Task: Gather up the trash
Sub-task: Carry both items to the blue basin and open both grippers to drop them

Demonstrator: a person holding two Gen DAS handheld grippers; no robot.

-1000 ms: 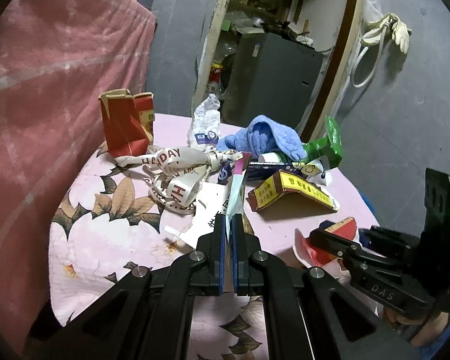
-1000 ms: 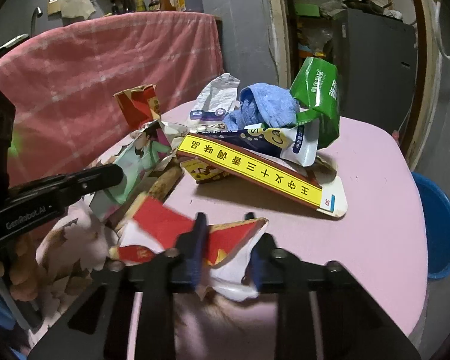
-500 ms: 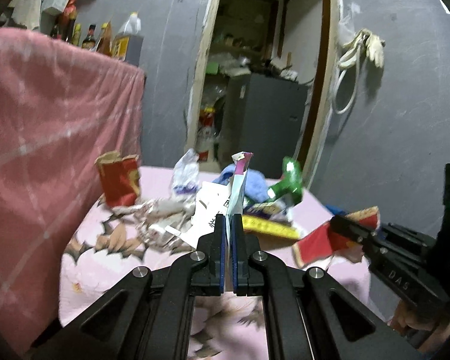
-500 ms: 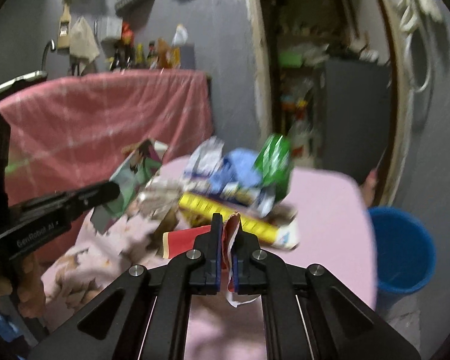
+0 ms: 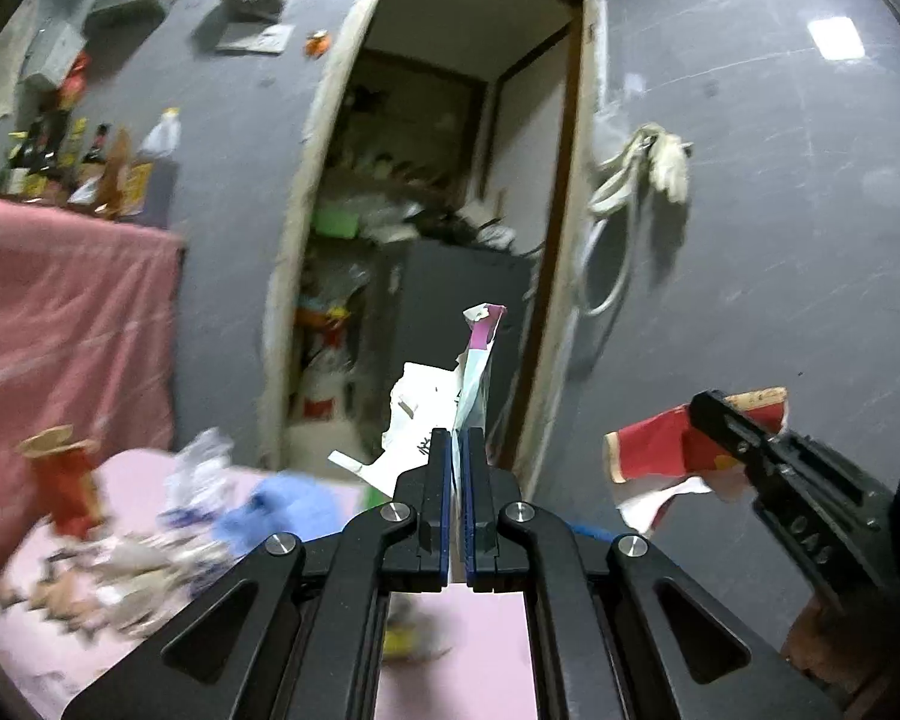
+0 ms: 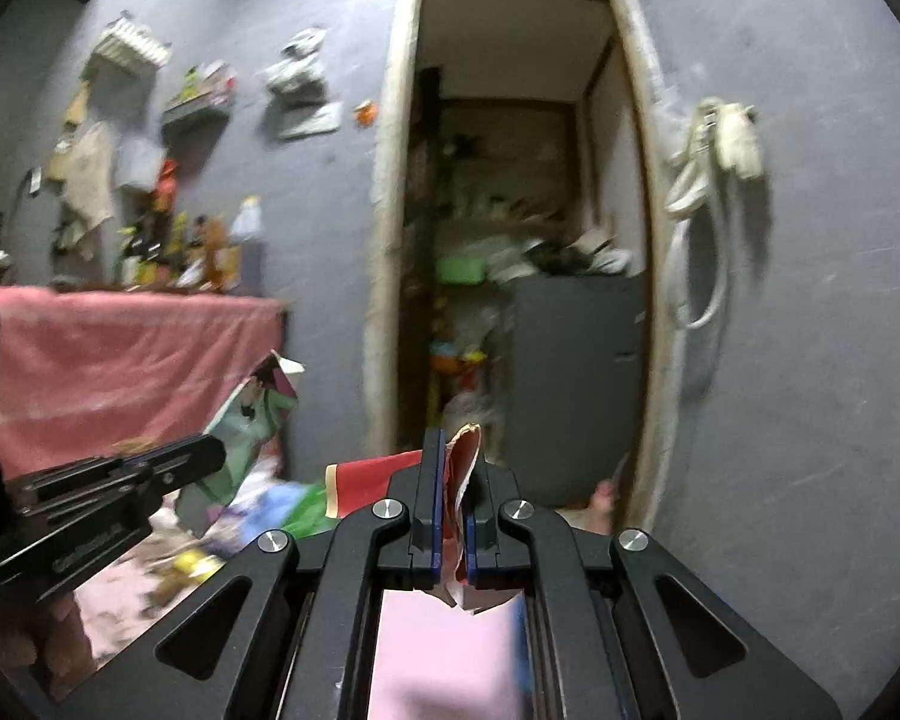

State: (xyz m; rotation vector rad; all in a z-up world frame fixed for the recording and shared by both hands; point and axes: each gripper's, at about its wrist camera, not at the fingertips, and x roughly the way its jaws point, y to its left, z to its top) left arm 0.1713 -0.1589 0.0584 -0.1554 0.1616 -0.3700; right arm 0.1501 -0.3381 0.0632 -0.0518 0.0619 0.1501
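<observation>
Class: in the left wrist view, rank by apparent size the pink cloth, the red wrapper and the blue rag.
1. pink cloth
2. red wrapper and blue rag: look alike; the rag is blurred, so unranked.

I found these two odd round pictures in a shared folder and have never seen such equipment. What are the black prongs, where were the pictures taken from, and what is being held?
There is no robot here: a person holds a two-finger gripper in each hand, and each gripper carries a wide-angle camera that looks forward along its fingers. That is why the pictures are round and bent.

One picture comes from the left gripper. It is shut on a torn illustrated paper wrapper, and the other tool shows at the right side.

The other picture comes from the right gripper, shut on a torn red carton piece.

Below is a pink table with more trash on it, blurred: a red carton, a blue cloth and crumpled wrappers. Behind are a grey wall and an open doorway.
</observation>
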